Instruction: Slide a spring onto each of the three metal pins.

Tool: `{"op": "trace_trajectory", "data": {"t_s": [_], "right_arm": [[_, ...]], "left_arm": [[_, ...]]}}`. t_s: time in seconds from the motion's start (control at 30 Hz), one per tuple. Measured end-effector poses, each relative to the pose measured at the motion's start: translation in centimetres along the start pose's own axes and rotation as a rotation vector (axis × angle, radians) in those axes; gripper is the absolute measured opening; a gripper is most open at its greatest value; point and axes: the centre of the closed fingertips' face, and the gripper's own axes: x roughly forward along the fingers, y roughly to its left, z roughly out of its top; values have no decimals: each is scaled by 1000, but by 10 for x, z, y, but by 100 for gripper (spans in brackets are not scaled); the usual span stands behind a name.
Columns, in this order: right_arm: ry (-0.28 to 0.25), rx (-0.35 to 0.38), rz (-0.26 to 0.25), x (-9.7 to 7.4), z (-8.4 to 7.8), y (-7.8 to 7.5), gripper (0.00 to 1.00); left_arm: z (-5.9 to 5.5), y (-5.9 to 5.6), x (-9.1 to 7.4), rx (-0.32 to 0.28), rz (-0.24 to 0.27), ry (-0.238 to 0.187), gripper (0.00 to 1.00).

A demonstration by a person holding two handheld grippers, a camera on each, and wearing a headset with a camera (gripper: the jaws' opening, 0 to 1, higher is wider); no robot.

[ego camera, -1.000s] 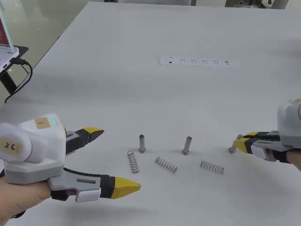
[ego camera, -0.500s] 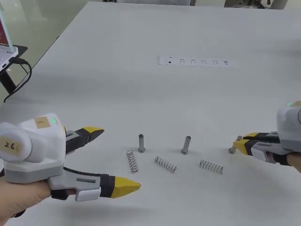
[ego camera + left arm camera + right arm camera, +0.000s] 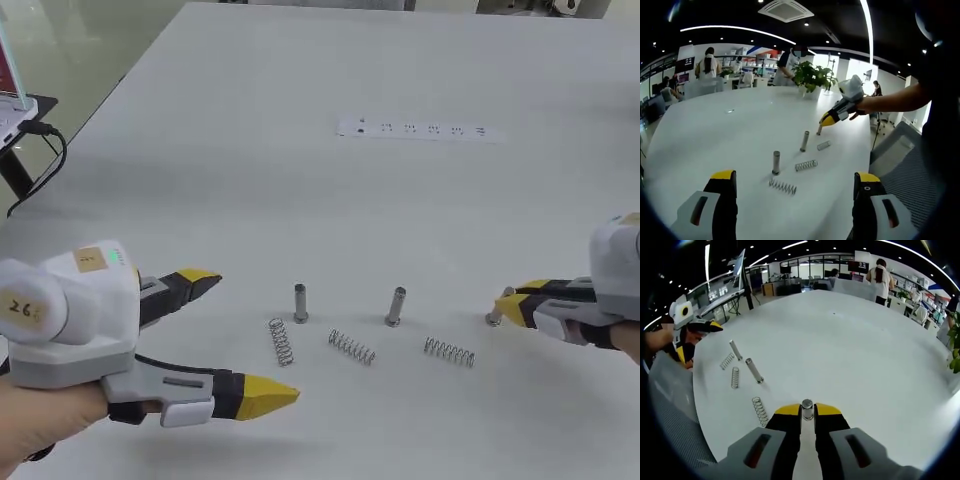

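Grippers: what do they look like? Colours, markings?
Both match: white and grey moulded housings, and black jaws with grey slotted shells that end in pointed yellow tips. The left gripper carries a rounded white module with "26" handwritten on it, a tan sticker on top and a small green light. The right gripper shows no legible marking.

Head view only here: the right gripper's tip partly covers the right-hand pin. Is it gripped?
Observer: In the right gripper view the pin stands upright between the right gripper's jaw tips, which look closed on it.
Operator: Spring on it?
Observer: No, its top is bare there.
Operator: Where does the left gripper aim?
Observer: Its own view shows the left gripper open, with the nearest spring lying ahead between its jaws.
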Motion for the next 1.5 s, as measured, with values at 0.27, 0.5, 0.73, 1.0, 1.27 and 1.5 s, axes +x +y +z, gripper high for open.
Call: {"op": "trace_trajectory", "data": {"t_s": [0.27, 0.5, 0.73, 1.0, 1.27, 1.5], "right_arm": [[4, 2, 14, 0, -1, 3, 15], [5, -5, 23, -2, -2, 5, 22], [-9, -14, 29, -5, 2, 7, 30], [-18, -47, 42, -12, 5, 13, 40], [-9, -77, 48, -19, 0, 15, 45], [5, -86, 56, -21, -7, 16, 48]], "left_arm": [[0, -1, 0, -3, -2, -3, 95], [-1, 1, -1, -11, 0, -10, 96], [-2, 0, -2, -11, -1, -9, 97], [0, -1, -4, -11, -1, -9, 96], [0, 0, -4, -7, 2, -4, 96], [2, 0, -3, -7, 2, -11, 96]]}}
